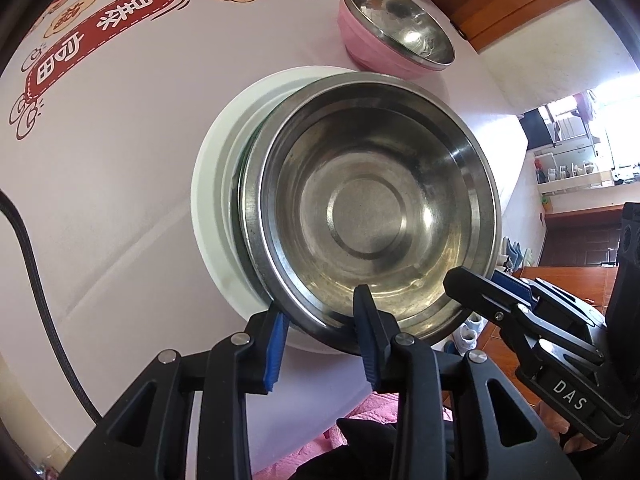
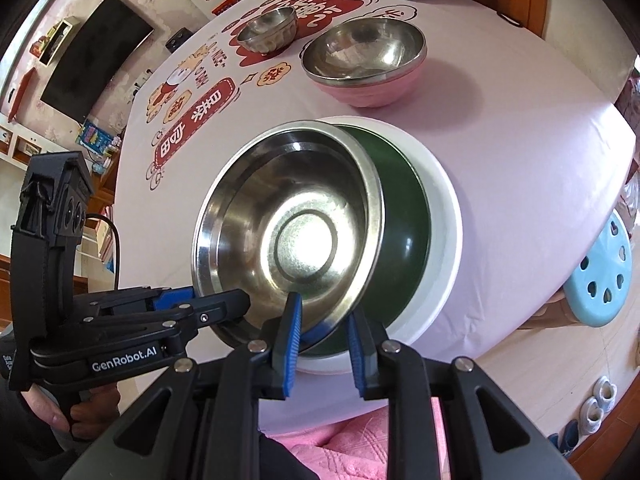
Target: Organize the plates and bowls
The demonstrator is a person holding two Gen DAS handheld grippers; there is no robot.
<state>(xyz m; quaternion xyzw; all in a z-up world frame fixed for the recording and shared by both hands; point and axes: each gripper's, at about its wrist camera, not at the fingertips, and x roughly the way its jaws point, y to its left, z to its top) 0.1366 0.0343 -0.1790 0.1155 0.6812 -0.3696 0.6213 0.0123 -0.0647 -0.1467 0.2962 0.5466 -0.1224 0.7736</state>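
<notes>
- Steel plate point(image 1: 372, 216), scuffed, tilted on green dish point(image 2: 404, 232) in white plate point(image 1: 212, 184).
- Left gripper point(image 1: 320, 320), right gripper point(image 2: 322, 328): pads astride steel rim, barely parted, not clamping.
- Labels: "GenRobot.AI", "DAS".

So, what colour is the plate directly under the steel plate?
Dark green plate, best seen in the right wrist view.

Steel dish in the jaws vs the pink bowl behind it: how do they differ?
The steel dish is bare metal and shallow with a wide flat rim; the pink bowl is deeper, with a pink outside. The steel dish sits tilted in a stack, over a green dish and a white plate; the pink bowl stands level on the tablecloth. Both have shiny steel insides and look empty.
</notes>
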